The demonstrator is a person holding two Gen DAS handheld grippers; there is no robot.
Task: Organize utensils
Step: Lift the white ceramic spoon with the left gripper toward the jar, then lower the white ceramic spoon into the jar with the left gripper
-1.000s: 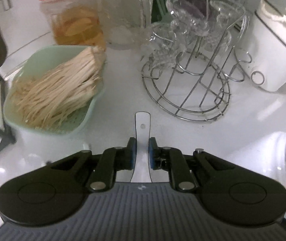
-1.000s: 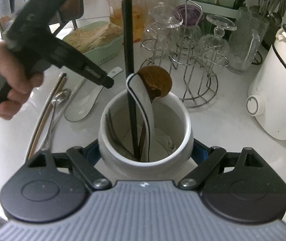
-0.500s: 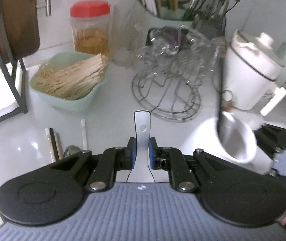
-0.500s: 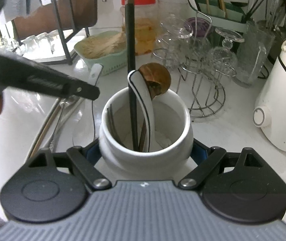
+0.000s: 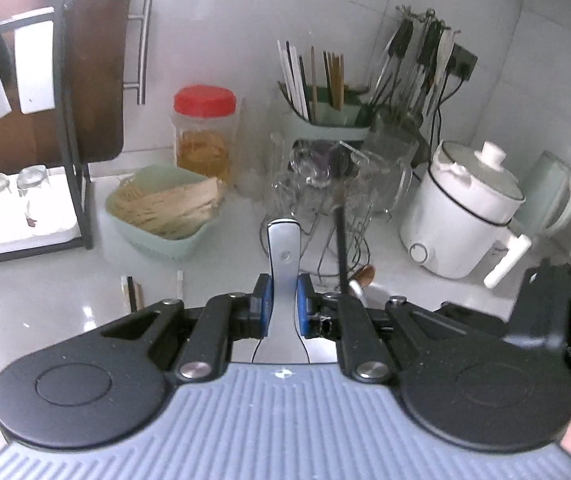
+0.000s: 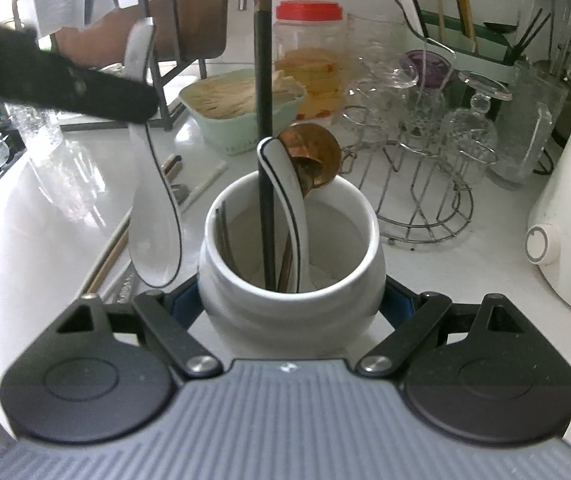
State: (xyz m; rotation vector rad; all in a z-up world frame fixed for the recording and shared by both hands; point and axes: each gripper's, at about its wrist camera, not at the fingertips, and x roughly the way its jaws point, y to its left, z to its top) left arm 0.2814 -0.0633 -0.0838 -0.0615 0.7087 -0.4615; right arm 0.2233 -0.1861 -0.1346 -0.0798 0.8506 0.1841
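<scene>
My left gripper [image 5: 283, 300] is shut on the handle of a white ceramic spoon [image 5: 284, 264]. In the right wrist view that spoon [image 6: 153, 216] hangs bowl down in the air, just left of the white utensil crock [image 6: 291, 256]. My right gripper [image 6: 291, 300] is shut on the crock. The crock holds a black-handled utensil [image 6: 263, 80], a white spoon with a black rim [image 6: 281, 184], a copper spoon [image 6: 313, 160] and some chopsticks. More chopsticks [image 6: 113, 248] lie on the counter to the left.
A mint basket of sticks [image 5: 165, 208], a red-lidded jar [image 5: 204, 132], a wire rack of glasses [image 6: 425, 168], a white cooker [image 5: 465, 220] and a utensil drainer [image 5: 325, 120] stand behind. A black metal rack [image 5: 73, 140] stands at left.
My left gripper has lifted the white spoon off the counter and carried it right, up beside the crock. The right gripper keeps holding the crock.
</scene>
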